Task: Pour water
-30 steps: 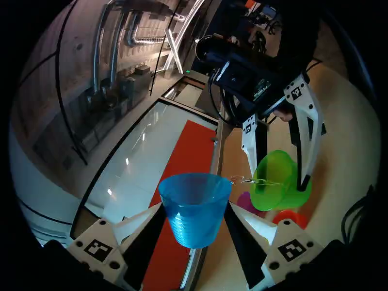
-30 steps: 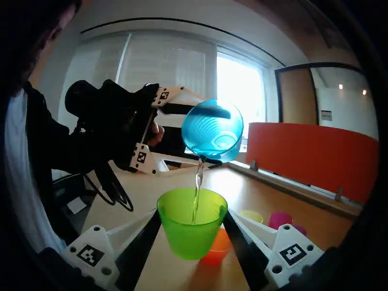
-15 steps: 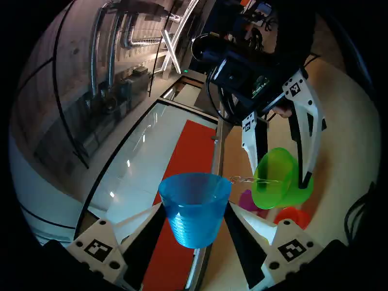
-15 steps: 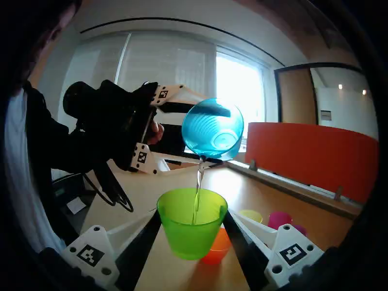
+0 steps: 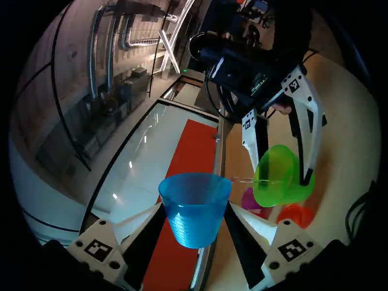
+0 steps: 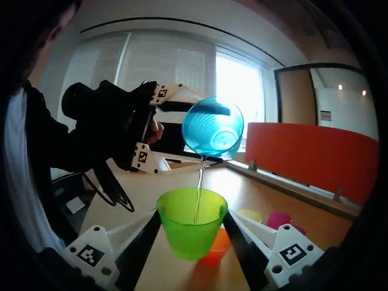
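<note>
Tipped further, blue cup (image 6: pixel 212 127) streams water (image 6: pixel 199 186) into green cup (image 6: pixel 192 230).
Firmly clamped: blue in left gripper (image 5: pixel 194 218), green in right gripper (image 6: pixel 192 218).

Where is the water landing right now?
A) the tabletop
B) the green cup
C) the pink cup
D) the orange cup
B: a thin stream of water falls from the tilted blue cup into the green cup held right under it.
</note>
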